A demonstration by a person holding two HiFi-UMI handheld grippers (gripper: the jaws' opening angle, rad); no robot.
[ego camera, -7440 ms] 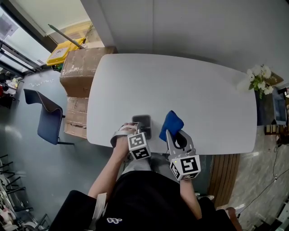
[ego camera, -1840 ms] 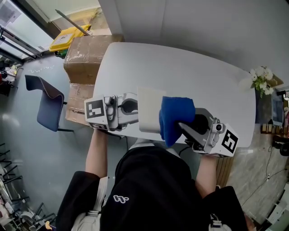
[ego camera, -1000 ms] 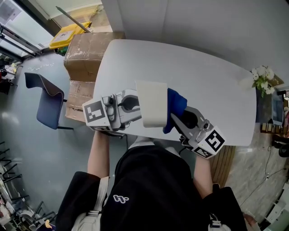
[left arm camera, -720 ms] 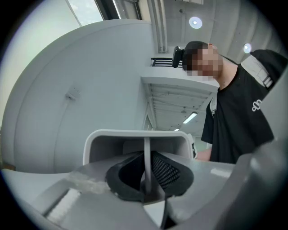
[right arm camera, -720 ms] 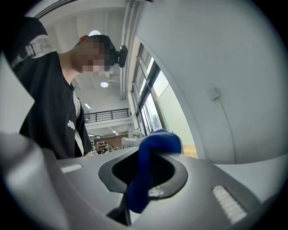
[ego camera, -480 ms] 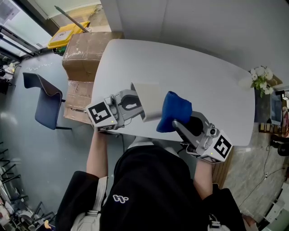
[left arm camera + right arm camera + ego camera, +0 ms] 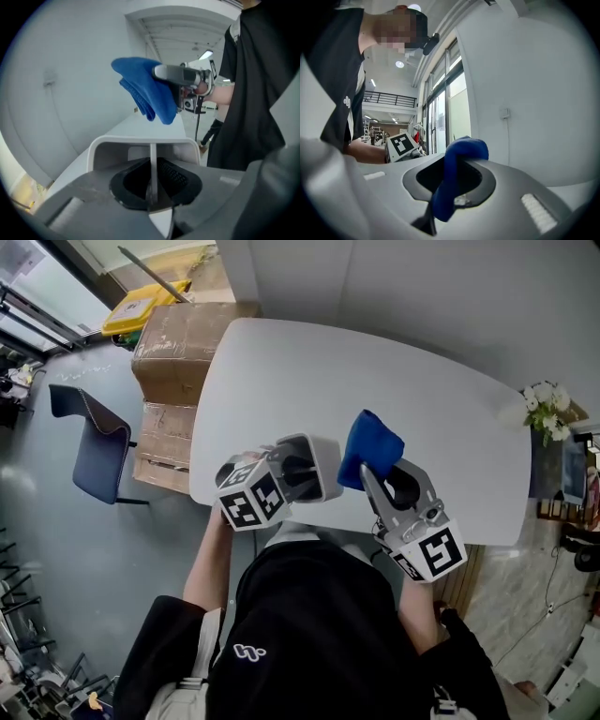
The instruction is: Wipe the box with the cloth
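Over the table's near edge, my left gripper (image 7: 300,474) is shut on a wall of the white box (image 7: 321,465) and holds it in the air. In the left gripper view the thin box wall (image 7: 150,161) stands between the shut jaws, with the box's rim (image 7: 143,140) beyond. My right gripper (image 7: 373,474) is shut on the blue cloth (image 7: 370,446), just right of the box with a small gap between them. The cloth (image 7: 147,89) hangs bunched beyond the box in the left gripper view. It fills the right jaws as a folded cloth (image 7: 452,183) in the right gripper view.
The white table (image 7: 375,381) lies under both grippers. Cardboard boxes (image 7: 173,352) stand off its left end, with a blue chair (image 7: 89,446) beside them. A bunch of white flowers (image 7: 539,409) sits at the table's right end. A white wall (image 7: 534,93) faces the right gripper.
The left gripper has turned, so the box shows smaller and its marker cube faces up. The cloth, which pressed against the box's right side a second ago, is now a little apart from it.
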